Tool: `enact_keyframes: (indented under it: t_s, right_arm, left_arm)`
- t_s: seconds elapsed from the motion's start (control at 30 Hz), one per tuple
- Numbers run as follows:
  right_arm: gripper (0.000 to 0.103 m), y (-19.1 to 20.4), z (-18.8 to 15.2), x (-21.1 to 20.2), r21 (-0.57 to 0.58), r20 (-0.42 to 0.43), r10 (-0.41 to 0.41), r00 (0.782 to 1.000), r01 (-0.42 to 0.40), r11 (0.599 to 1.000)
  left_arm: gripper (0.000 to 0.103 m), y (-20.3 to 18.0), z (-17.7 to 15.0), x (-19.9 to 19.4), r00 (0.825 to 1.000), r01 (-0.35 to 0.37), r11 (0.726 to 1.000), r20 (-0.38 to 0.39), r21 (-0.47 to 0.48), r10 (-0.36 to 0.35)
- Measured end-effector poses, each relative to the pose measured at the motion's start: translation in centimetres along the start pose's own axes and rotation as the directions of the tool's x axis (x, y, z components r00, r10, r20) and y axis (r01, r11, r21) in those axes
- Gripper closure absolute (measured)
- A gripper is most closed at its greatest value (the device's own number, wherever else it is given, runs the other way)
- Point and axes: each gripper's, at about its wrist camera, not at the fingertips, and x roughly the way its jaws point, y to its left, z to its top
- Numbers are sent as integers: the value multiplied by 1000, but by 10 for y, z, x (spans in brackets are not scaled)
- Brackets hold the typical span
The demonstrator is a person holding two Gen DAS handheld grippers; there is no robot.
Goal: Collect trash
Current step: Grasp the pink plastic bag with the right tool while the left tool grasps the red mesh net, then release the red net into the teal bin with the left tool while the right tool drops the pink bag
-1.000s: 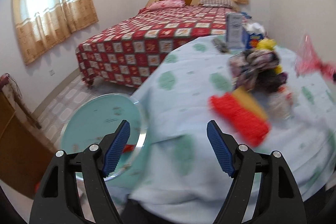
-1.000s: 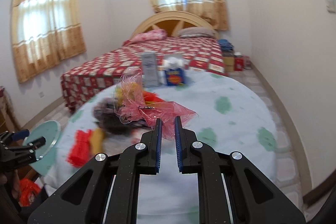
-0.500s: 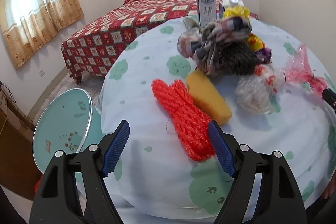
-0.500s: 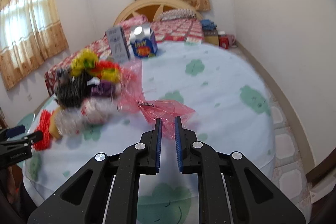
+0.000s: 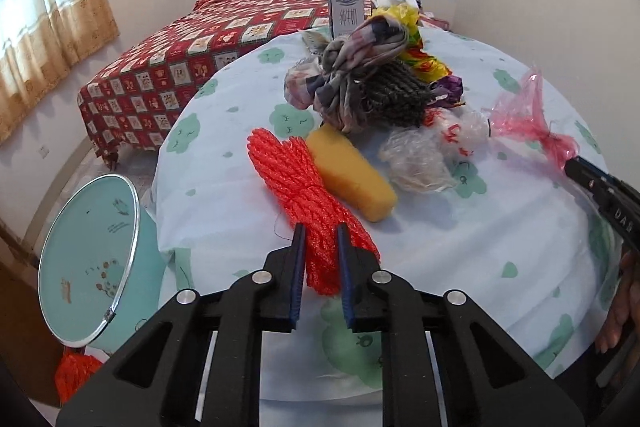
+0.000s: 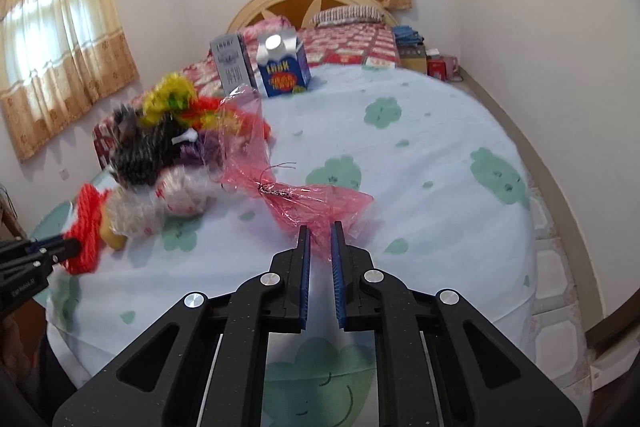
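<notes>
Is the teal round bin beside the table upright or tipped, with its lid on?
Tipped, lid on: the teal round bin leans, its flat chrome-rimmed lid facing the left wrist camera.

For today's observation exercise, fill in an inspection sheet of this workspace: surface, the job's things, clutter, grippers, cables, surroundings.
Surface: round table under a pale blue cloth with green prints.
Job's things: orange rope bundle; pink plastic bag; yellow sponge-like block; crumpled clear plastic; knotted cloth and yarn heap.
Clutter: blue carton and grey carton, upright at the far edge.
Grippers: left gripper shut on the rope bundle's near end; right gripper shut on the pink bag's tail.
Cables: nothing seen.
Surroundings: teal bin on the floor left of the table; bed behind.
</notes>
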Motion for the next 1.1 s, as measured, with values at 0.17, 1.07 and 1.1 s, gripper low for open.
enact_keyframes:
  t_s: [0.17,1.07,1.1]
  right_arm:
    - [92,-2,19,-26,23,78,12,997,-14,1000]
    - [92,166,50,-17,-208,66,243,968,-225,952]
    - [92,171,50,-15,-215,62,249,967,-231,949]
  left_arm:
    - [88,19,4,-23,999,-3,1000,42,-12,3]
    - [88,155,-15,-67,974,-208,972,72,-107,216]
    - [88,159,-17,-68,972,-214,970,71,-111,223]
